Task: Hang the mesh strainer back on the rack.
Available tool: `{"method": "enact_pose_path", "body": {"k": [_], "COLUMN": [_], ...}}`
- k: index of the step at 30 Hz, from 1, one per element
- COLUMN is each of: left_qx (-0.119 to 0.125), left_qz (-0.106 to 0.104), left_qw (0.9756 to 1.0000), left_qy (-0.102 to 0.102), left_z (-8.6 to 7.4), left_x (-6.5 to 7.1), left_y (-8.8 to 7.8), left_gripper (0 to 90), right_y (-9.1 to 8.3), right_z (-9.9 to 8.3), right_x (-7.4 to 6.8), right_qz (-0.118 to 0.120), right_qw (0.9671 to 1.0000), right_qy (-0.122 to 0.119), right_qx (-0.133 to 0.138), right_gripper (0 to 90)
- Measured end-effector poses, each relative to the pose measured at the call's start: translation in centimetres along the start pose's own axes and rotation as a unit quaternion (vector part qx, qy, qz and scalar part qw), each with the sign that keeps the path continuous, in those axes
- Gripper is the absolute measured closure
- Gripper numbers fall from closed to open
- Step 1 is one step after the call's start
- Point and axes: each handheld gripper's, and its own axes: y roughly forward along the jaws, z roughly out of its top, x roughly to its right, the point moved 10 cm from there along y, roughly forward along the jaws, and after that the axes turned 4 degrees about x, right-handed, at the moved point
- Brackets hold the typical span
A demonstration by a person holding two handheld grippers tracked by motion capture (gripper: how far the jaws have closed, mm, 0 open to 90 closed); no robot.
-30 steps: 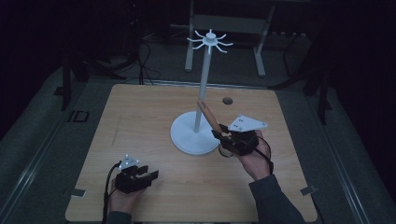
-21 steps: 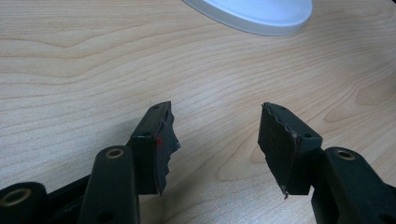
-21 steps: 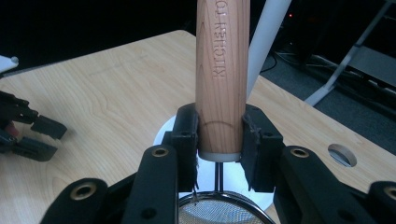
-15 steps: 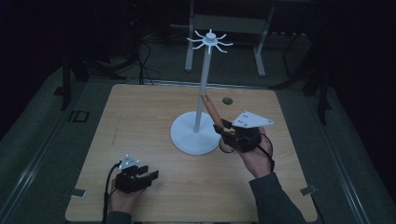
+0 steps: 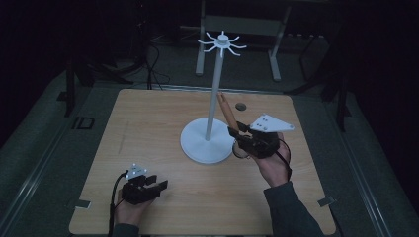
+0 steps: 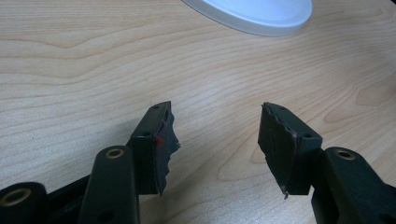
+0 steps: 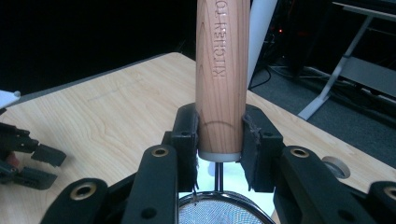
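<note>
Resting at the near left corner of the table, the left gripper lies low in the person's hand with its jaws spread apart and nothing between them; in the left gripper view the pads frame bare wood, with the rim of the stand's base beyond.

Farther in and to the right, the right gripper is lifted off the table in the right hand, its grey plate on top. Its jaws are clenched on the wooden handle of a strainer. In the right gripper view the pads press both sides of the handle near its lower end, the handle rises upright between them, and the mesh bowl sits below the jaws, toward the camera. From the high view the handle tilts up and away, just beside the white pole of the stand; whether they touch cannot be told.

Past the gripper, the stand's round base sits near the table's middle, its ring of hooks at the top. A small round disc lies on the wood behind.
</note>
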Motion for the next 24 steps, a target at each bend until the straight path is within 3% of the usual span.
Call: {"method": "enact_pose_path", "body": {"k": [24], "left_qx": [0.000], "left_qz": [-0.001], "left_qw": [1.0000], "left_qy": [0.000], "left_z": [0.0], "left_x": [0.0], "left_y": [0.0], "left_gripper": [45.6], "right_y": [-0.9], "right_z": [1.9], "right_x": [1.0], "right_qz": [-0.015], "right_qw": [0.9989], "right_qy": [0.023], "right_qx": [0.037], "right_gripper": [69.2]}}
